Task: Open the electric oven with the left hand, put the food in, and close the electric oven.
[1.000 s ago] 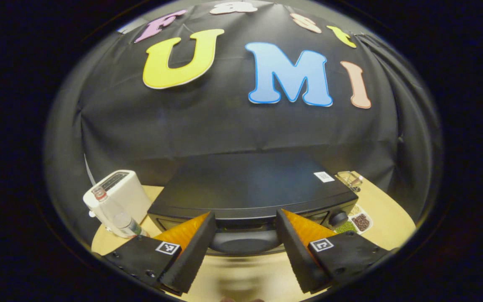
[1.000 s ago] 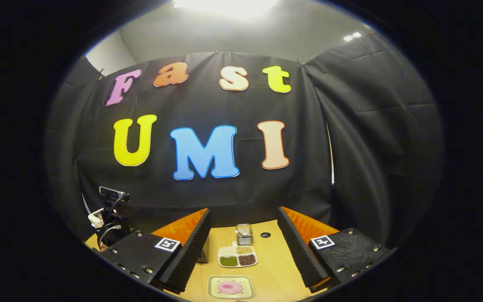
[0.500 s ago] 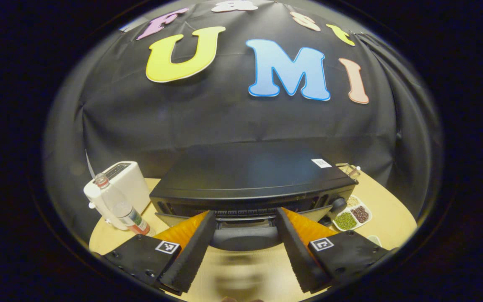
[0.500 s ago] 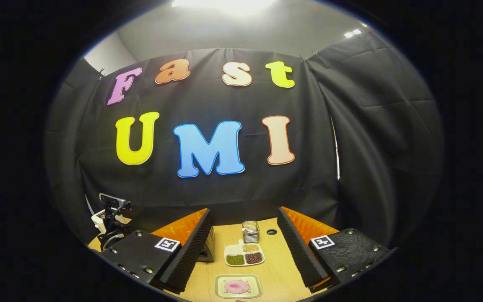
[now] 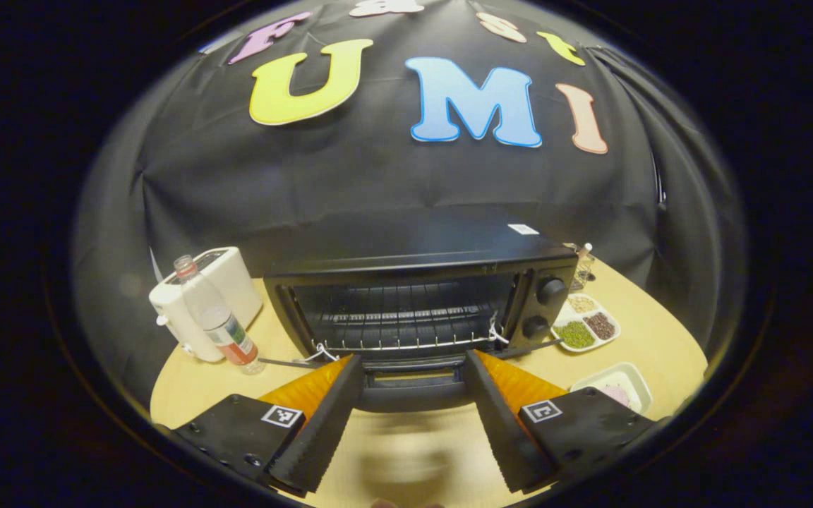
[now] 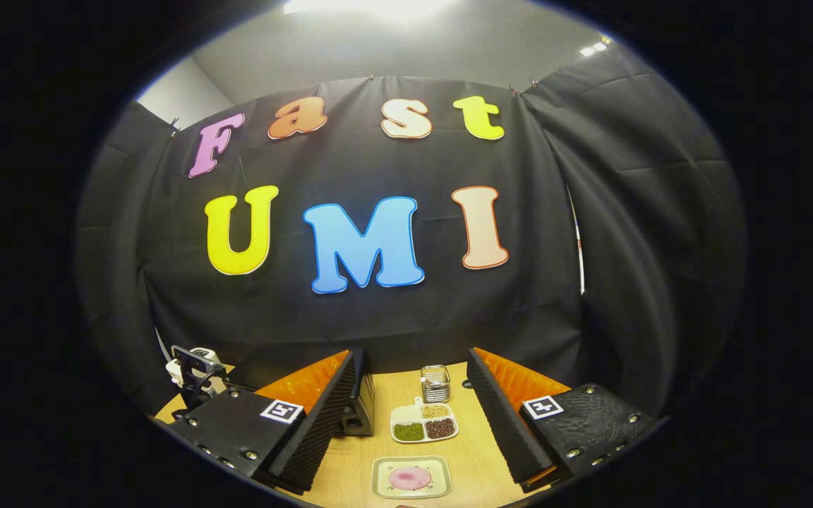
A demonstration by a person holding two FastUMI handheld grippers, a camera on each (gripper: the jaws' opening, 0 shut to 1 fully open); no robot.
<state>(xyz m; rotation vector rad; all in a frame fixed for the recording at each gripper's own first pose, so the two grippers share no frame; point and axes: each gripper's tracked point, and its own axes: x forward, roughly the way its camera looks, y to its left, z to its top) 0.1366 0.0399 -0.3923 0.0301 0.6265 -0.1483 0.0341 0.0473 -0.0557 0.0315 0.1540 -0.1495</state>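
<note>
- The oven (image 5: 420, 296) was seen standing at the back of the table (image 5: 653, 339), its door (image 5: 412, 381) swung down toward the front edge and the rack (image 5: 406, 328) inside laid bare.
- The left gripper (image 5: 412, 402) was held at the door's front lip, with the handle lying crosswise between its fingers; the fingers looked spread apart, and whether they pressed on the handle could not be told.
- The food, a pink slice on a small tray (image 6: 411, 478), was found near the front edge of the table, to the right of the oven.
- The right gripper (image 6: 412, 430) was held above and just behind that tray, jaws wide apart and nothing between them.
- A divided dish (image 6: 424, 425) of beans and a small jar (image 6: 435, 383) lay beyond the tray, toward the back edge.
- The opening step was judged all but done; the tray was judged the next thing to be taken.
- The right gripper was judged the nearer one: the tray lay below and ahead of it, and the oven mouth off to its left.
</note>
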